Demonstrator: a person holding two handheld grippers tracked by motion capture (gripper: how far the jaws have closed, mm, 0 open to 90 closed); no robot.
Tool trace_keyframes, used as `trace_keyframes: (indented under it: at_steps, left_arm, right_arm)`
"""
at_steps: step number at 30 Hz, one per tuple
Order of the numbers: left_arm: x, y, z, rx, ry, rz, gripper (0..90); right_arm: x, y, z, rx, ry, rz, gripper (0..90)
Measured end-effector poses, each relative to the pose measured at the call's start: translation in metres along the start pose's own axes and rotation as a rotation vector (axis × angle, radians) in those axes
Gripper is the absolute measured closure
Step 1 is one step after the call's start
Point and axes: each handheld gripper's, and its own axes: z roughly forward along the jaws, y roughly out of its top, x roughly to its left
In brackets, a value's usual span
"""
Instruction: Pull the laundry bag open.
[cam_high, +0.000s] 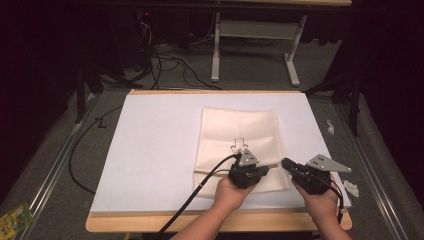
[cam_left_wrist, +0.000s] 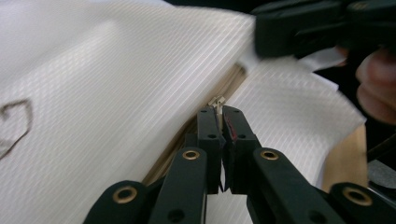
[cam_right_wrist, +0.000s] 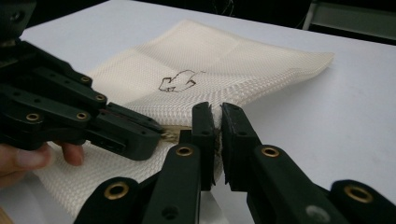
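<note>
A cream mesh bag (cam_high: 239, 135) with a small black outline drawing lies flat on the white sheet (cam_high: 155, 150). Its zipper (cam_left_wrist: 187, 130) runs along the near edge. My left gripper (cam_high: 265, 170) points right and is shut on the metal zipper pull (cam_left_wrist: 217, 101), which sits pinched between its jaw tips (cam_left_wrist: 219, 114). My right gripper (cam_high: 286, 163) comes in from the right and is shut on the bag's edge at the zipper's end (cam_right_wrist: 217, 114). In the right gripper view the left gripper (cam_right_wrist: 149, 135) lies just to the left, its tip at the zipper.
The white sheet covers a wooden table (cam_high: 215, 222). Small crumpled white scraps (cam_high: 351, 187) lie near the right edge. The left gripper's black cable (cam_high: 195, 192) trails off the front. A white table frame (cam_high: 250, 45) and floor cables stand beyond.
</note>
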Motion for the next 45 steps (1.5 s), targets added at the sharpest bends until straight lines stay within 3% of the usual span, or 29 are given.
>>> trace_keyframes:
  at_steps: [4,9,22,23,26,27,35,37,38,41,45]
  left_arm:
    - [0.013,-0.007,-0.009,0.009,0.017,-0.029,87.3]
    - [0.022,-0.013,-0.022,0.033,0.036,-0.02,87.3]
    - [0.027,-0.021,-0.039,0.087,0.053,0.014,87.4]
    - [0.032,-0.025,-0.043,0.103,0.062,0.007,87.4]
    - [0.039,-0.03,-0.047,0.112,0.071,-0.019,87.4]
    - [0.047,-0.034,-0.053,0.126,0.089,-0.03,87.4]
    - [0.056,-0.037,-0.076,0.15,0.097,-0.022,87.4]
    - [0.06,-0.039,-0.08,0.176,0.12,-0.027,87.5]
    - [0.063,-0.041,-0.083,0.184,0.125,-0.042,87.5]
    - [0.076,-0.049,-0.096,0.188,0.152,-0.094,87.5]
    - [0.091,-0.06,-0.121,0.212,0.205,-0.116,87.5]
  right_arm:
    - [-0.007,-0.002,-0.003,-0.007,-0.013,0.022,85.9]
    - [-0.008,-0.002,-0.004,-0.007,-0.014,0.021,85.9]
    - [-0.002,-0.001,-0.001,0.009,-0.006,0.015,86.2]
    - [-0.002,0.0,-0.002,0.008,-0.029,0.012,86.4]
    - [-0.008,0.0,-0.005,-0.003,-0.029,0.034,86.4]
    - [-0.012,-0.002,-0.007,-0.003,-0.037,0.045,86.4]
    - [-0.011,-0.003,-0.006,0.004,-0.034,0.036,86.4]
    - [-0.008,-0.001,-0.004,0.01,-0.041,0.03,86.5]
    - [-0.011,0.0,-0.005,0.003,-0.067,0.043,86.6]
    - [-0.018,-0.002,-0.008,-0.007,-0.068,0.07,86.5]
    - [-0.028,-0.007,-0.013,-0.004,-0.096,0.086,86.6]
